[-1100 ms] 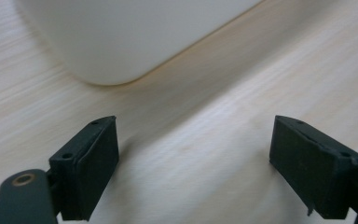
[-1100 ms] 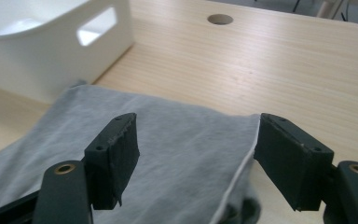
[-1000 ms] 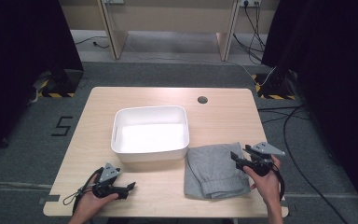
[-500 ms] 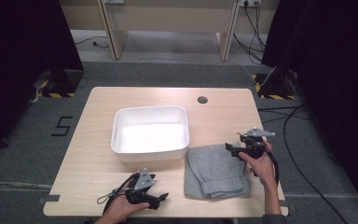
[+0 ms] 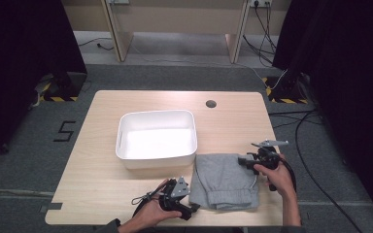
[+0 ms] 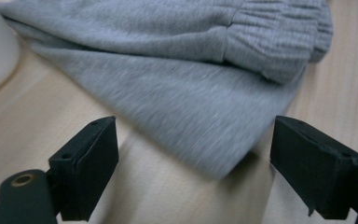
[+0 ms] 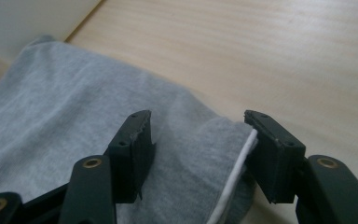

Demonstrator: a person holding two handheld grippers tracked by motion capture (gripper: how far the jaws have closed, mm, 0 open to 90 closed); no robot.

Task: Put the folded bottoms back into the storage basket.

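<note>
Grey folded garment [image 5: 225,180] blurred near left tongs [image 6: 193,172], gaping; right tongs [image 7: 196,149] parted astride corner, white cord [image 7: 233,179] cut off.

One tabletop [image 5: 102,145] of pale wood carries the lot. On it sits one white tub [image 5: 157,138], and one folded grey garment [image 5: 223,180] with one white drawstring [image 7: 233,184] showing at its edge. There is one round cable hole [image 5: 211,103] in the wood. Two hand-held grippers are in play: the left hand-held gripper [image 5: 192,208] and the right hand-held gripper [image 5: 243,160], each with two black jaws and each held by one hand, so two hands, left hand [image 5: 153,213] and right hand [image 5: 274,175]. Two yellow-and-black striped floor pieces [image 5: 53,98] lie on the floor, and one painted numeral [image 5: 64,131]
</note>
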